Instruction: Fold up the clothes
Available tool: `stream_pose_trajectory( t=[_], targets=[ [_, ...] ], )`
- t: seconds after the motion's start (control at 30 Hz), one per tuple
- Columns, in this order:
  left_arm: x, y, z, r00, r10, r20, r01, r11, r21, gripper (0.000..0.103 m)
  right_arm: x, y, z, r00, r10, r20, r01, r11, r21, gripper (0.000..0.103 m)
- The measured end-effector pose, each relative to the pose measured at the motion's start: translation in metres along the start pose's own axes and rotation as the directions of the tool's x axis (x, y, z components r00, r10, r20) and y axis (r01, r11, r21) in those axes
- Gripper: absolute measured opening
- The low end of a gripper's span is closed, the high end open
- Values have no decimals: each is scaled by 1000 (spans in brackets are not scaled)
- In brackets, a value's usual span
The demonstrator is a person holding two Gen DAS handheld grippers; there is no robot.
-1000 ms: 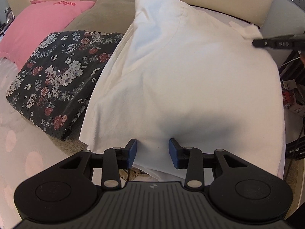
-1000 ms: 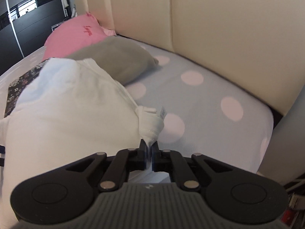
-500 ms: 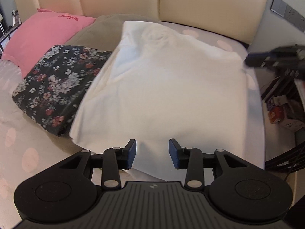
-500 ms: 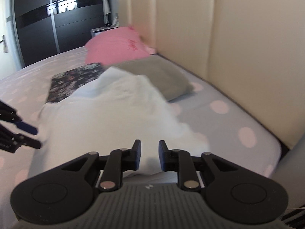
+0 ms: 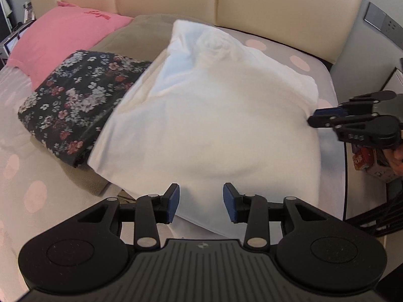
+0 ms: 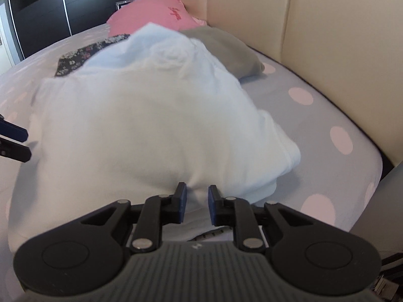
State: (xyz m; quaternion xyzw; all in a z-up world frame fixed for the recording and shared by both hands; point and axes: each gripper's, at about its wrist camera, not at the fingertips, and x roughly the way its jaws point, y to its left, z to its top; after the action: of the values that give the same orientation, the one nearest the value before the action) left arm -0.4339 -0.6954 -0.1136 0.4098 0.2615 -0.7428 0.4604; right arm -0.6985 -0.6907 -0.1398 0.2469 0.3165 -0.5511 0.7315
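While the white garment lies spread beside the floral fabric, both the left gripper and right gripper stand spread, pinching nothing. Its loosely mounded cloth could, I judge, bunch into a crooked fold.

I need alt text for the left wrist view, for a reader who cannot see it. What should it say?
A white garment lies spread on a polka-dot bed, partly over a folded dark floral cloth. The left gripper hovers at its near edge, jaws open and empty. The right gripper is at its right edge; a pink pillow lies behind.
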Motion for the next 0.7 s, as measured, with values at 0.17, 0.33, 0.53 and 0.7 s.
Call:
stream_pose_trajectory(
  t=[0.17, 0.33, 0.53, 0.7],
  targets=[
    [0, 17, 17, 998, 32, 50, -31, 999, -23, 36, -19, -1, 42, 993, 66, 96, -69, 997, 30, 21],
    [14, 32, 41, 996, 83, 42, -81, 995, -52, 35, 16, 12, 93, 992, 79, 103, -79, 997, -2, 21],
    [42, 51, 52, 997, 81, -17, -82, 994, -69, 35, 74, 25, 140, 993, 83, 84, -82, 997, -14, 21],
    [60, 59, 51, 995, 85, -49, -88, 994, -66, 35, 126, 22, 160, 999, 54, 11, -54, 998, 19, 17]
  ],
)
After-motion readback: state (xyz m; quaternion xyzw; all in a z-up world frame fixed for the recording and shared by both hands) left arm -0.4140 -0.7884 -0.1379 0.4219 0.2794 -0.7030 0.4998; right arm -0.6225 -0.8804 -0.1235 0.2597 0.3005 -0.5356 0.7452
